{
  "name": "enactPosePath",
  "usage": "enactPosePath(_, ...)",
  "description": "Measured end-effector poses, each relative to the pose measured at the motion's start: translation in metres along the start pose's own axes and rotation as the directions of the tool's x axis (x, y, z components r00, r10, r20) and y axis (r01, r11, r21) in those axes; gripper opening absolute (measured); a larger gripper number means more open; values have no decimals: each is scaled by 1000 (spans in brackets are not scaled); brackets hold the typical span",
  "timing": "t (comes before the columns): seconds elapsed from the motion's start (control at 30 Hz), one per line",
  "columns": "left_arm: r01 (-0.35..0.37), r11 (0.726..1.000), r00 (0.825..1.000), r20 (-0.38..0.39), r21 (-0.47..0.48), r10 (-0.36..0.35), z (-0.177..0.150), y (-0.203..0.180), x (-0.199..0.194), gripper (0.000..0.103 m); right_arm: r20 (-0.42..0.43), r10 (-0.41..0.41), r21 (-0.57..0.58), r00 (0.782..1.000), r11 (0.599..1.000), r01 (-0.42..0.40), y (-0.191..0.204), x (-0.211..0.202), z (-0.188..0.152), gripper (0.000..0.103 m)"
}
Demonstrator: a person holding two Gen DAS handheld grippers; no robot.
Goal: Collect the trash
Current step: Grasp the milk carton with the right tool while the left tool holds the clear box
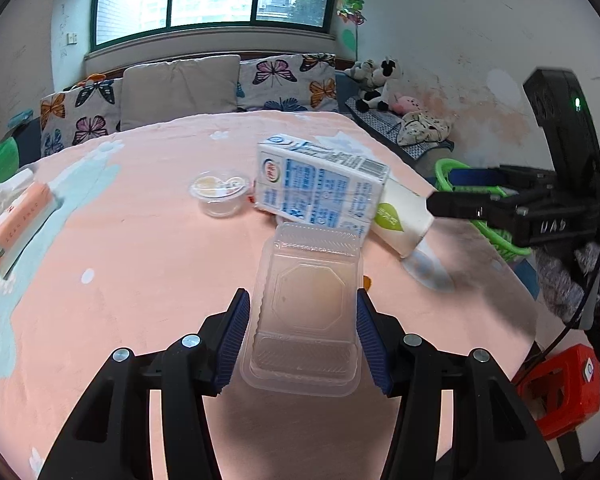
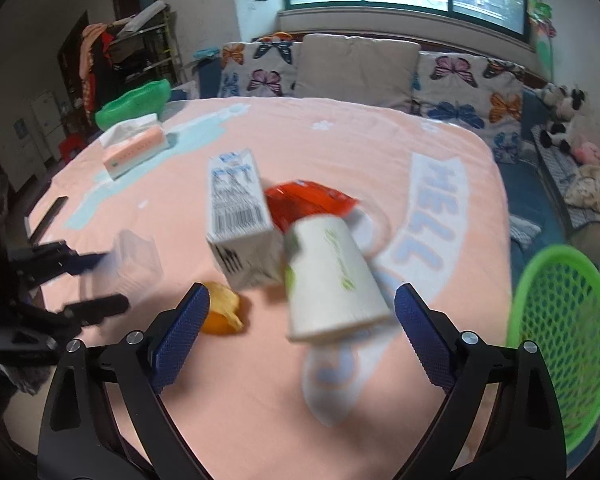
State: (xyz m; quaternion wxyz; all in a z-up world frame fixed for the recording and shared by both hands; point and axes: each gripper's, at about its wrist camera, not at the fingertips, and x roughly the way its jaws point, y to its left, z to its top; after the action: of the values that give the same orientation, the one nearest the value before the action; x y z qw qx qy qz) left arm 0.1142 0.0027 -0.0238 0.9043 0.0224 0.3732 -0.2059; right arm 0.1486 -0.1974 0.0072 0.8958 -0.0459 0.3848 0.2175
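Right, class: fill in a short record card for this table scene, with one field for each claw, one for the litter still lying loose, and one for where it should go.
left claw: closed on a clear plastic clamshell box, held above the pink tablecloth
right claw: open, a white paper cup between its fingers, pads not pressing it
loose litter: milk carton, small clear plastic cup, red wrapper, orange peel
bin: green mesh basket at the table's edge beside the right claw
other: tissue box
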Motion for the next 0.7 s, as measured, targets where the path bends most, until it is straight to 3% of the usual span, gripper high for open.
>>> enactPosePath(0.43, -15, 999, 1000, 7, -43, 15, 0, 23, -3, 51, -50, 67, -99, 996, 992, -72, 43, 56, 52, 80)
enactPosePath(0.63, -16, 998, 1000, 10, -57, 17, 1, 29, -2, 52, -107, 64, -91, 992, 993, -74, 40, 80, 55, 66)
enactPosePath(0.7, -17, 998, 1000, 8, -60, 18, 1, 31, -1, 51, -125, 77, -78, 989, 993, -87, 37, 83, 53, 56)
